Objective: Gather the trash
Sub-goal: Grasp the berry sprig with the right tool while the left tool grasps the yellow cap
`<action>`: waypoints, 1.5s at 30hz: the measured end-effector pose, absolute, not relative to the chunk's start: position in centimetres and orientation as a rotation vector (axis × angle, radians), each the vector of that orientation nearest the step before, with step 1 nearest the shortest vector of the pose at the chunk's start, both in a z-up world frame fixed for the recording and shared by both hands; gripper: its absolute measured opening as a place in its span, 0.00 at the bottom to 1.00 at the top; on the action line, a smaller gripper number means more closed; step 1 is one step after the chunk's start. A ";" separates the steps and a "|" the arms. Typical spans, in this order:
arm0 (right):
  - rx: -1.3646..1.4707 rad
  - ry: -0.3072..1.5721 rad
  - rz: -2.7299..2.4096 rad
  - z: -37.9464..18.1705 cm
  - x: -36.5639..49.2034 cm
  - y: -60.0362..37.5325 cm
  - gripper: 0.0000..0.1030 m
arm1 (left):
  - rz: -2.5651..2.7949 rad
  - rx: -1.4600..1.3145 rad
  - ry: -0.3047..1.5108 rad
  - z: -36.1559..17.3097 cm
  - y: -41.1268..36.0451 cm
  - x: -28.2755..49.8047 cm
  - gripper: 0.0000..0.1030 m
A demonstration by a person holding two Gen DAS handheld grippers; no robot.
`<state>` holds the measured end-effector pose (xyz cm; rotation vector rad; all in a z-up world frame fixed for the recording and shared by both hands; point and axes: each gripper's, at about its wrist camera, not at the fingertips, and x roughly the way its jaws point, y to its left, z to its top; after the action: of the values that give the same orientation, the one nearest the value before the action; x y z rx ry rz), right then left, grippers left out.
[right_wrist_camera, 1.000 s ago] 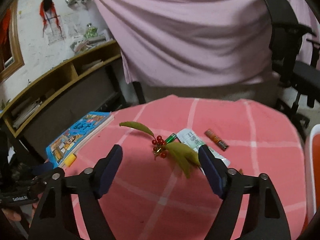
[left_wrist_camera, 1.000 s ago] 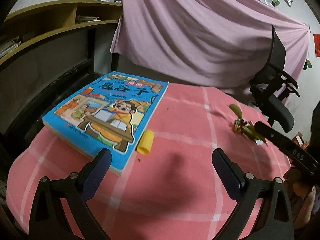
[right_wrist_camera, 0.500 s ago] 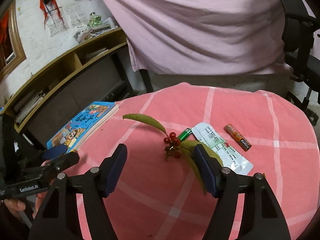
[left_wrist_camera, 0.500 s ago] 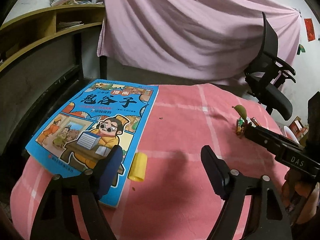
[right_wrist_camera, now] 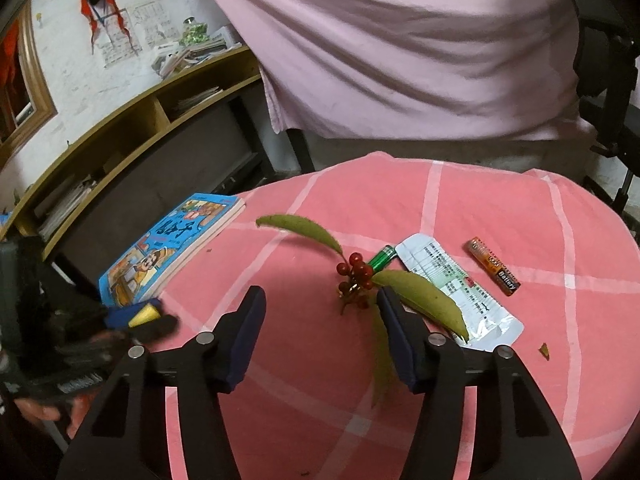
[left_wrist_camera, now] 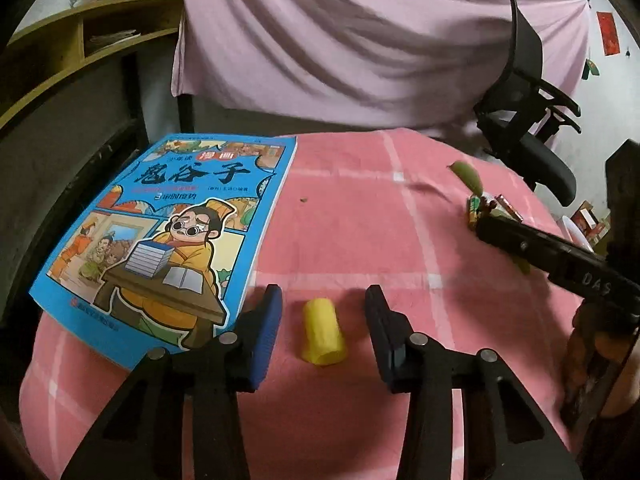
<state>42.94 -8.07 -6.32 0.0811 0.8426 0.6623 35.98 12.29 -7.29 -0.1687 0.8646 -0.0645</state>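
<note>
A short yellow roll [left_wrist_camera: 323, 336] lies on the pink checked tablecloth [left_wrist_camera: 360, 224] beside a blue comic book [left_wrist_camera: 168, 232]. My left gripper [left_wrist_camera: 324, 304] straddles the roll; its jaws are closing, with a gap still on each side. A sprig of red berries with green leaves [right_wrist_camera: 354, 276] lies mid-table. My right gripper [right_wrist_camera: 320, 300] hovers just before it, jaws closing, with the stem close to the right finger [right_wrist_camera: 390, 312] and no pad pressing it. In the right wrist view the left gripper [right_wrist_camera: 136, 316] shows at the left edge around the yellow roll [right_wrist_camera: 145, 312].
Behind the sprig lie a green lighter [right_wrist_camera: 382, 258], a silver-white packet [right_wrist_camera: 460, 288] and an orange battery [right_wrist_camera: 492, 266]. The comic book [right_wrist_camera: 172, 248] lies at the table's left edge. A black office chair [left_wrist_camera: 528, 120], a pink drape [left_wrist_camera: 360, 40] and wooden shelves [right_wrist_camera: 132, 128] surround the table.
The left gripper moved forward and down over the yellow roll, which now sits between its narrowing jaws. The right gripper's jaws narrowed and drew closer to the sprig.
</note>
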 end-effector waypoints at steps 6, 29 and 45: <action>0.071 0.866 0.677 -6.6 43.0 -7.5 0.54 | -0.087 -0.187 0.866 -7.1 12.5 35.4 0.36; 0.122 0.868 0.700 -6.9 43.1 -8.5 0.06 | -0.027 -0.268 0.724 -5.8 13.2 32.2 0.23; 0.106 0.860 0.662 -6.5 43.7 -8.3 0.33 | -0.034 -0.408 0.796 -6.2 14.0 34.0 0.23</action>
<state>43.71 -8.33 -6.47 0.1061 0.8597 0.6619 33.99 13.96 -6.21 -0.4080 0.7955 -0.0341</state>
